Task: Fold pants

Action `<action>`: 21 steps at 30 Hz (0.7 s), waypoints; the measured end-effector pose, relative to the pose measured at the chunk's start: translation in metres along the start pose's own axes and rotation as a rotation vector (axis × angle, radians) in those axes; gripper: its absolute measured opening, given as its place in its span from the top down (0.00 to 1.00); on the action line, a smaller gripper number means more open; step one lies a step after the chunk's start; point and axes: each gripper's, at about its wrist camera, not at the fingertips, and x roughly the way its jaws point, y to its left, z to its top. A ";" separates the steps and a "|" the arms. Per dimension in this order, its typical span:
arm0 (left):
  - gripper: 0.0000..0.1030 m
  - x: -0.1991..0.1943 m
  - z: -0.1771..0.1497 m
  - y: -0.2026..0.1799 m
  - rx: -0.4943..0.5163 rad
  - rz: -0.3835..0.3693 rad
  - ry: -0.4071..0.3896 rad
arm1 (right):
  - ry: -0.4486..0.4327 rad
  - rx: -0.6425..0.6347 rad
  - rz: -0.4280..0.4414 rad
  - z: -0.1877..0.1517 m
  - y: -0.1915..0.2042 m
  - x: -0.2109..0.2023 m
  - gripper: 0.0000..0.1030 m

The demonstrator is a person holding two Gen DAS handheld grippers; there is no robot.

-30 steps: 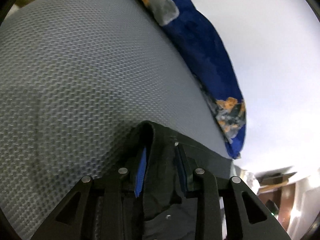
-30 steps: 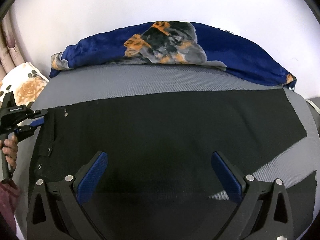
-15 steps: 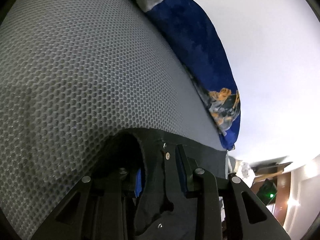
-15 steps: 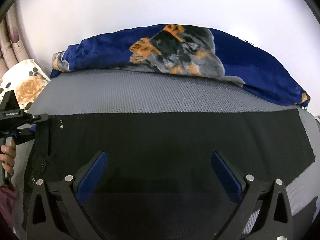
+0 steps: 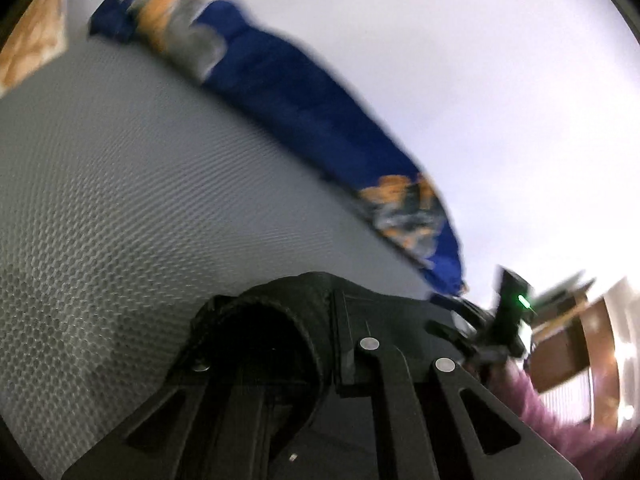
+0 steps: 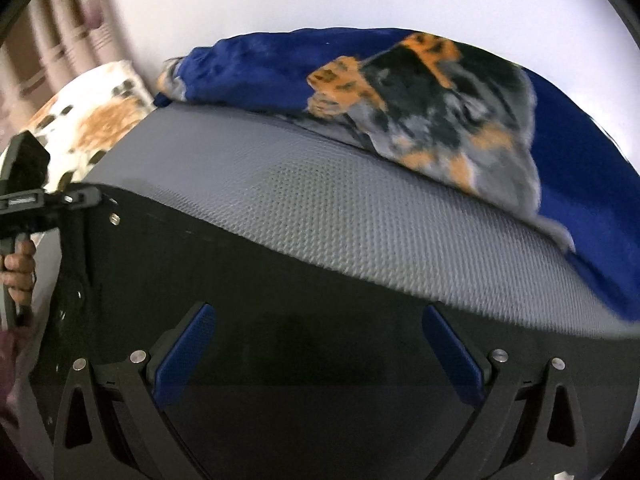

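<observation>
- Pants: black garment, spread lengthwise across the grey mesh surface; the waistband end lies at the left of the right wrist view, and the far end runs out of frame at the right.
- Left gripper: its jaws have closed tight on the waistband. The band is bunched into a raised loop between and over the fingers. In the right wrist view the same gripper pinches the top left corner of the garment, next to a metal snap.
- Right gripper: jaws wide, blue pads well apart. It hangs above the middle of the black fabric with nothing between the pads; contact with the cloth cannot be confirmed.
- Person's hand: wrapped around the left gripper's handle at the left edge of the right wrist view.
- Progress, judged: early. The two legs appear to lie one on the other as a single long strip, so the lengthwise fold looks complete. One corner is secured. No crosswise fold is visible.
- Remaining, judged: grip a second point with the right gripper, carry the waistband toward the hems or the reverse, then flatten the stack.
- Surroundings: blue blanket with an orange and grey print along the far edge of the surface; floral pillow at the far left.
- Writing: a small pale label on the left gripper body is too blurred to read. No brand or tag is legible on the pants.
</observation>
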 end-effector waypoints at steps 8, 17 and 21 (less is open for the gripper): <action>0.93 -0.045 -0.017 -0.028 0.114 -0.083 -0.061 | 0.192 -0.181 0.196 0.030 -0.025 0.029 0.07; 0.93 -0.065 -0.022 -0.036 0.108 -0.069 -0.081 | 0.430 -0.353 0.308 0.031 -0.036 0.061 0.31; 0.93 -0.058 -0.020 -0.040 0.103 -0.025 -0.080 | 0.506 -0.396 0.315 0.030 -0.046 0.063 0.43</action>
